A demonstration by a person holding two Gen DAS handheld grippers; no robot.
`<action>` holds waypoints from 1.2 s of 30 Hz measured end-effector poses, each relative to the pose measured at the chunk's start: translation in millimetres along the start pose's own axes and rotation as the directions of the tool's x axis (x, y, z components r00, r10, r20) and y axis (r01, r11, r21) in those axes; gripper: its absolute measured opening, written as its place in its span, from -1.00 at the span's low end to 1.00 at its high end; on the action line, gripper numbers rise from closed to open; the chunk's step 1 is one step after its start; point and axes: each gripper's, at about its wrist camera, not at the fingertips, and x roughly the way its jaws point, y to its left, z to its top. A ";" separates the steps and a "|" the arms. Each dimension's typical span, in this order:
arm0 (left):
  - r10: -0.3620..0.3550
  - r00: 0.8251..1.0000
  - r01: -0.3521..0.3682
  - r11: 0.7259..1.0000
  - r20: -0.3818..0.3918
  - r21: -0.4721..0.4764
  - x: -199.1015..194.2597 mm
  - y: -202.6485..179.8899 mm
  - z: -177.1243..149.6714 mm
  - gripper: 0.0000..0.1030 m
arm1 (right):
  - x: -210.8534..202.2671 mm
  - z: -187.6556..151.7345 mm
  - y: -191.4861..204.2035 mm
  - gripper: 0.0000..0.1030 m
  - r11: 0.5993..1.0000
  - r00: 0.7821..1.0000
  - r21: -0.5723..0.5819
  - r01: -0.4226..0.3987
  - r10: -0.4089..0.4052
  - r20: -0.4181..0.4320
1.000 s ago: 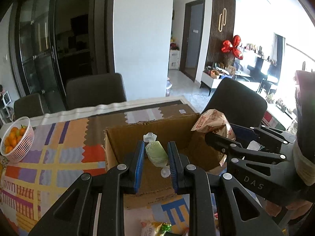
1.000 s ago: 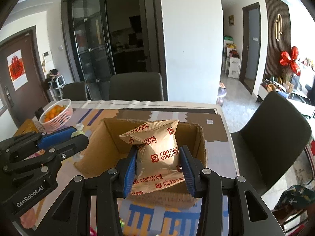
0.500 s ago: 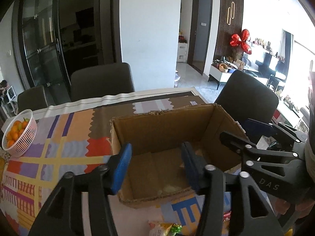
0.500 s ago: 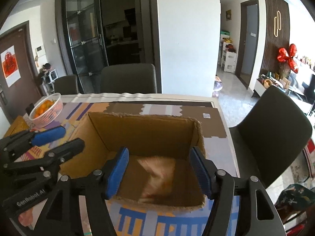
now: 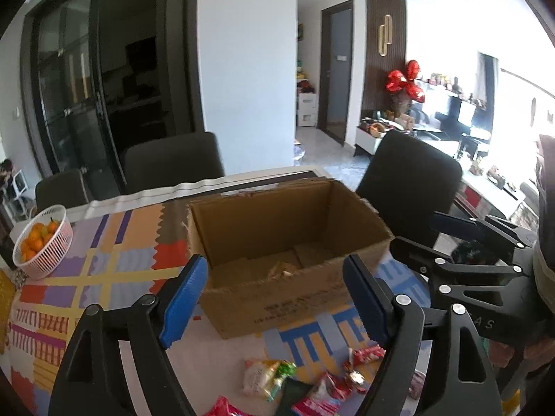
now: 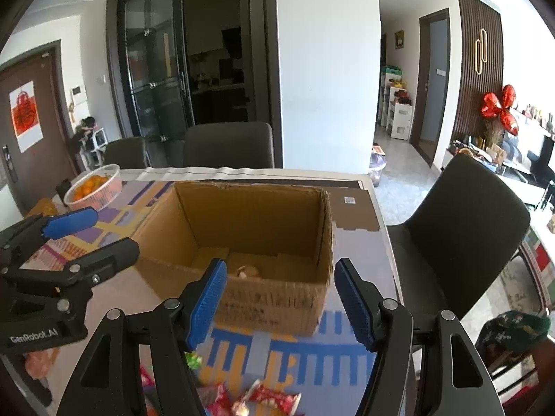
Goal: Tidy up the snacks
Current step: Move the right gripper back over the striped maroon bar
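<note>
Cardboard box (image 5: 295, 242) stands open-topped on the table (image 5: 86, 277), which is covered by a bright patterned cloth. On the box floor lies a tan packet (image 6: 248, 271), only partly seen over the near wall; the left view shows a similar tan wrapper (image 5: 281, 270) low inside.

White basket (image 5: 43, 239) at the far left table edge holds oranges.

Left claw (image 5: 274, 298): blue pads spread wide, nothing between them, in front of the box. Right claw (image 6: 281, 303): likewise spread and empty, before the near wall.

Loose snacks (image 5: 305, 381) lie on the cloth in front of the box, beneath the claws: red, green and pale wrappers.

Right view alone shows the brown door (image 6: 24, 131) with its red paper.
</note>
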 end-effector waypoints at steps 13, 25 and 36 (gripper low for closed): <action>-0.048 0.998 0.052 0.988 -0.034 0.148 -35.4 -45.0 -39.3 0.57 | -44.5 -44.3 -5.6 0.27 1.000 1.000 0.004 0.007 -0.007 -0.018; -0.062 0.976 0.112 0.964 -0.207 0.241 -5.0 -61.6 -86.0 0.57 | -36.6 -97.4 -4.1 0.27 1.000 0.987 0.004 0.026 -0.025 -0.158; -0.074 0.919 0.197 0.937 -0.388 0.288 28.6 -65.7 -128.2 0.56 | -7.6 -147.1 0.1 0.27 0.998 0.944 -0.013 0.056 -0.057 -0.326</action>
